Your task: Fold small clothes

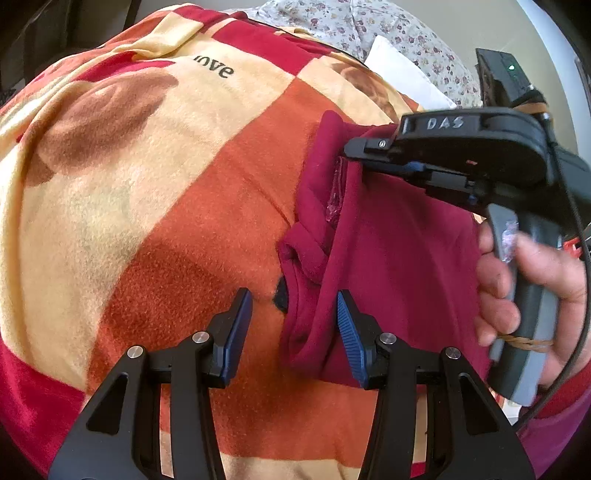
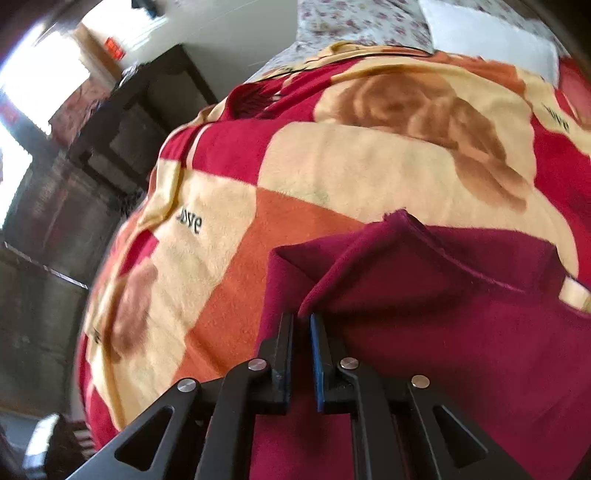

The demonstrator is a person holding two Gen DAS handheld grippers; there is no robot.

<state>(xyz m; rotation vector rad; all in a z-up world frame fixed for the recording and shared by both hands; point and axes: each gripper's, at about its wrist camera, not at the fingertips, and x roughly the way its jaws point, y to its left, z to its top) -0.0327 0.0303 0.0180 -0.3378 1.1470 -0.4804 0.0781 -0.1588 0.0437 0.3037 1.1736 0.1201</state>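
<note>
A maroon garment (image 1: 399,258) (image 2: 443,332) lies rumpled on a patterned blanket. My left gripper (image 1: 293,295) hangs open just above its bunched near edge, one blue pad over the blanket, the other beside a raised fold. In the left wrist view my right gripper (image 1: 349,151), held by a person's hand (image 1: 535,288), reaches in from the right to the garment's far edge. Seen from the right wrist, the right gripper (image 2: 301,317) has its jaws nearly together, pinching a folded-over flap of the maroon cloth at the tips.
The red, orange and cream blanket (image 1: 166,192) (image 2: 351,166) covers a bed. A floral sheet (image 1: 332,22) and a white pillow (image 1: 399,74) (image 2: 480,33) lie beyond it. Dark furniture (image 2: 140,122) stands past the bed's left side.
</note>
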